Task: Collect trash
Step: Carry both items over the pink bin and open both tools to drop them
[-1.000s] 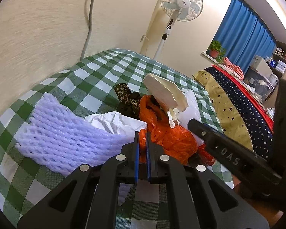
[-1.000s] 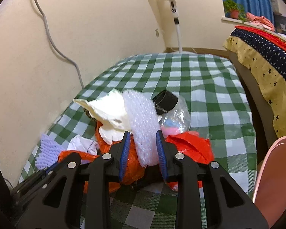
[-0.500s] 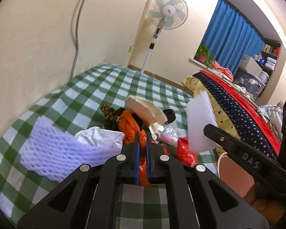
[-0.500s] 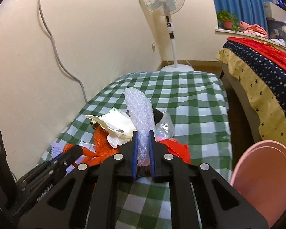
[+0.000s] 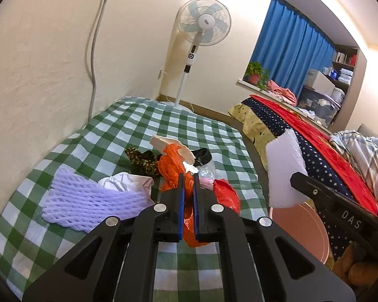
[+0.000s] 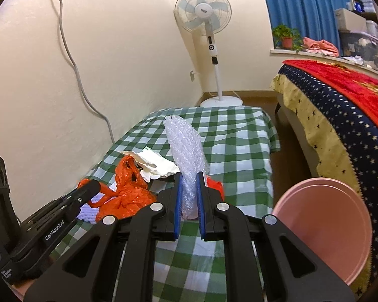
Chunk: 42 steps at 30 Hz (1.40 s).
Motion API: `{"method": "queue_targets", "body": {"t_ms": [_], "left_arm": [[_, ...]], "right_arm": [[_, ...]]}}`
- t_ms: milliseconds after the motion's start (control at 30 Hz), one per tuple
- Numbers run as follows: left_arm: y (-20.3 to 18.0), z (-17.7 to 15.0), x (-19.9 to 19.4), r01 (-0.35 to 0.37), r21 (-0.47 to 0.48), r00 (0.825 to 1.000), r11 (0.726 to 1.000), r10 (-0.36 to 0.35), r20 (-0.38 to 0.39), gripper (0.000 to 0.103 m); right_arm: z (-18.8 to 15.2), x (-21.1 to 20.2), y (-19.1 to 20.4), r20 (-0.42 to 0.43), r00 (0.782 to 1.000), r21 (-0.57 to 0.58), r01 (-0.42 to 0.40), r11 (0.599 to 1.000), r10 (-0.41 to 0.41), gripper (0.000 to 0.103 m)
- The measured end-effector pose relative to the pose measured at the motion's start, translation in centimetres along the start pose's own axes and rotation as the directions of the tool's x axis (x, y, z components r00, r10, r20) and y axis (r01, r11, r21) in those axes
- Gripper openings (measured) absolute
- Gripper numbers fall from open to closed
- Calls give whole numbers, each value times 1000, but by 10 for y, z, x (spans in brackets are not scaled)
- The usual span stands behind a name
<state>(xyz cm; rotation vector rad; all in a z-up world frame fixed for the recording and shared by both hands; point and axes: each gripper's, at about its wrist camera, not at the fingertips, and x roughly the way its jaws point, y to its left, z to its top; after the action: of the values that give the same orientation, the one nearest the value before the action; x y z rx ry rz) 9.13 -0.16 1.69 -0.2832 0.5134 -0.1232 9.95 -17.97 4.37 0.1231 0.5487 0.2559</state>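
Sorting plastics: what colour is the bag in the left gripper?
Orange bag, clearest in the left wrist view.

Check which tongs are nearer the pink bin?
Right. The right tongs, gripping bubble wrap, sit beside the pink bin; the left tongs are further away, over the trash pile.

The far half of the checked tablecloth (image 6: 239,136) lies bare, open to a gripper. Nearer, a heap of trash (image 5: 168,166) crowds the middle. The wall (image 5: 50,63) shuts the left side; the pink bin (image 6: 325,226) and bed (image 6: 340,105) hem the right
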Motion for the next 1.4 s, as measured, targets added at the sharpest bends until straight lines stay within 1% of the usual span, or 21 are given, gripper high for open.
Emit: {"method": "queue_targets", "body": {"t_ms": [267, 600, 767, 900, 1000, 1400], "left_arm": [[-11, -1, -15, 13, 41, 1000, 999, -13, 1, 5], [-31, -3, -26, 37, 85, 999, 996, -37, 8, 5], [-39, -4, -26, 57, 101, 998, 993, -58, 9, 5], [-49, -6, -26, 73, 129, 997, 989, -74, 5, 5], [-54, -8, -24, 83, 132, 996, 988, -84, 0, 5], [-76, -10, -15, 122, 158, 992, 980, -122, -11, 5]], "right_arm": [[-2, -31, -11, 35, 999, 3, 39, 999, -39, 11], [-7, -61, -31, 65, 994, 50, 85, 995, -89, 11], [-10, -70, -38, 69, 991, 61, 112, 992, -116, 11], [-9, -79, -44, 87, 986, 84, 132, 988, -139, 11], [-10, -84, -51, 96, 982, 95, 154, 984, -163, 11], [-13, -90, -75, 99, 965, 148, 228, 962, -244, 11]]}}
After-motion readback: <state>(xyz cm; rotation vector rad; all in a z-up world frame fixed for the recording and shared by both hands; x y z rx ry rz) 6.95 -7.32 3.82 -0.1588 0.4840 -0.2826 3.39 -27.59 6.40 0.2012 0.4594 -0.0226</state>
